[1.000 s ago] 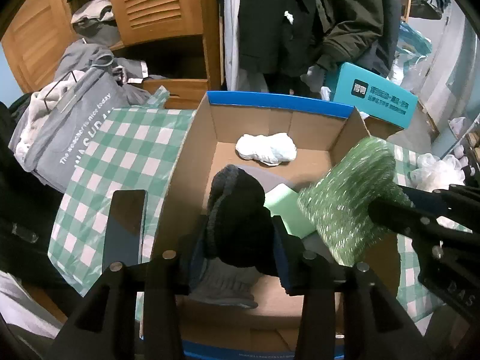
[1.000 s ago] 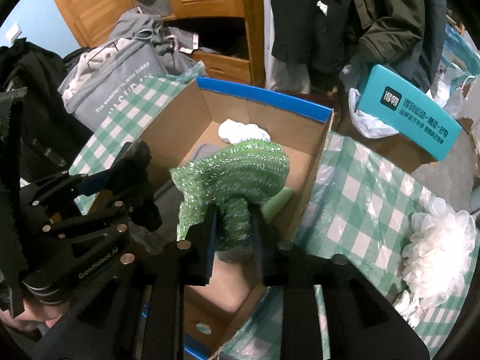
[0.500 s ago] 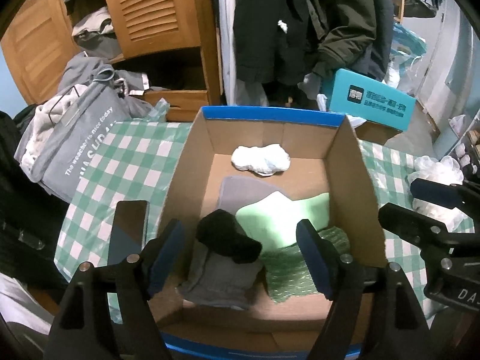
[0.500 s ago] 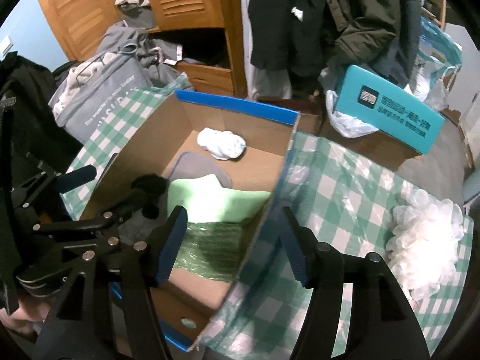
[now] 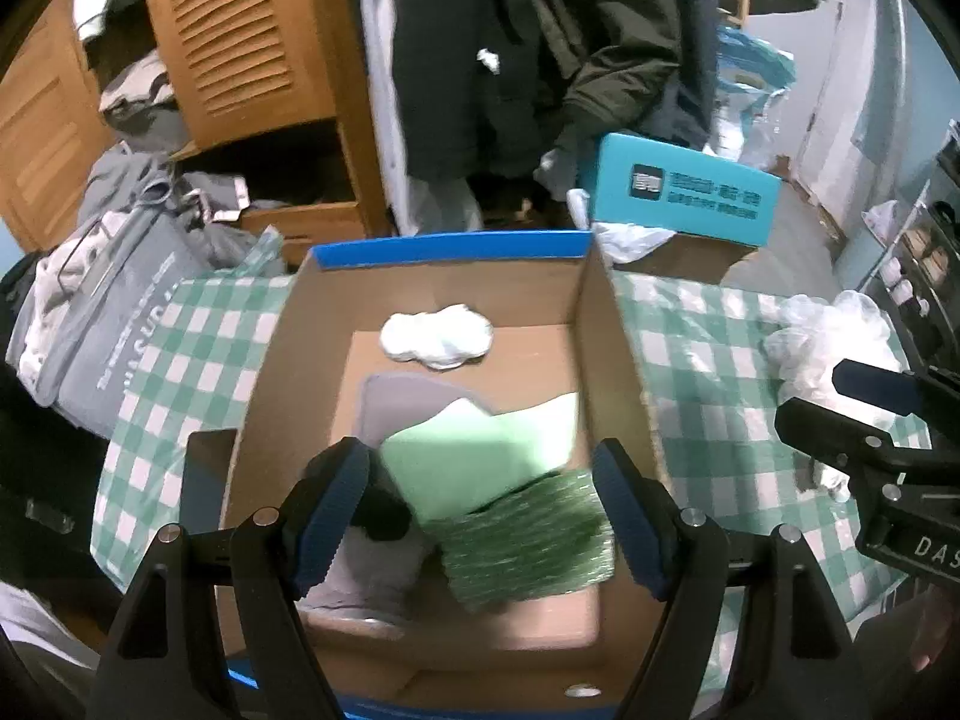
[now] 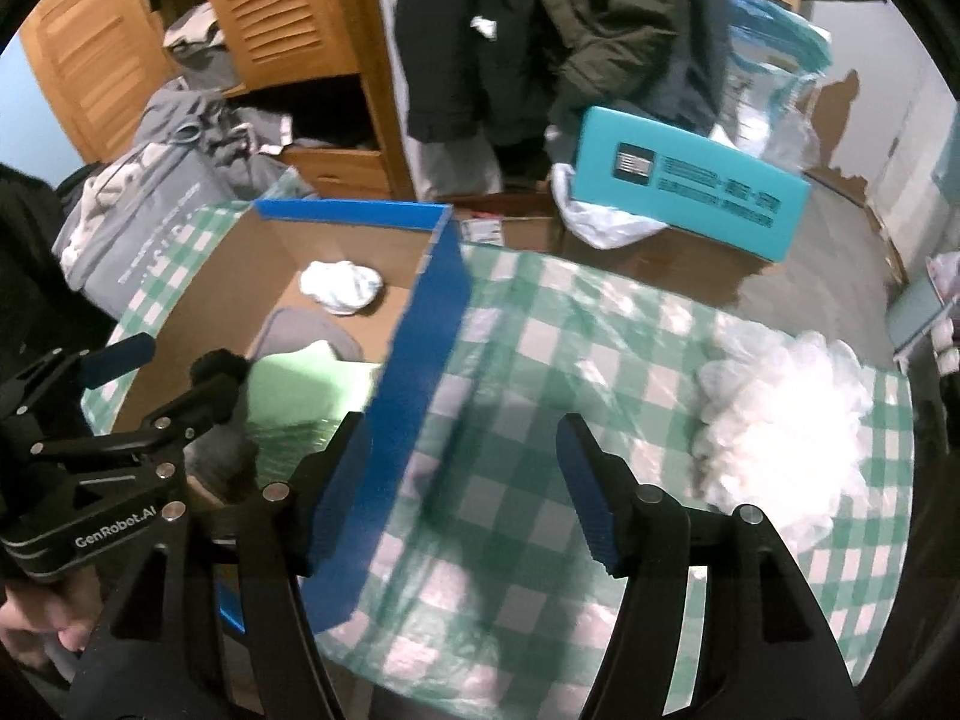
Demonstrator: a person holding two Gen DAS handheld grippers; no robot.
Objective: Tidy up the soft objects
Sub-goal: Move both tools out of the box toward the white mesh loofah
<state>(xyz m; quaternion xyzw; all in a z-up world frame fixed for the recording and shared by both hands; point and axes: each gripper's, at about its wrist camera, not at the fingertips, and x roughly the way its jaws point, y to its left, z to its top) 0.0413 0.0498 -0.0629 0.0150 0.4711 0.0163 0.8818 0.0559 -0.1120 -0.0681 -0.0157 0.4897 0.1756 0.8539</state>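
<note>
Tongs on both sides gape with nothing between them: left gripper (image 5: 480, 516) above the blue-rimmed cardboard box (image 5: 450, 246) holding the sparkly green scouring cloth (image 5: 528, 540) and black-and-grey sock (image 5: 372, 516); right gripper (image 6: 462, 492) over green-checked tablecloth (image 6: 540, 360), near a white mesh puff (image 6: 792, 420).

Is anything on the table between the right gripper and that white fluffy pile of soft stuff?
Nothing visible. The right gripper is open and empty over bare checkered tablecloth, and the white fluffy pile lies further along the same cloth, away from the cardboard box. Only cloth shows between them.
</note>
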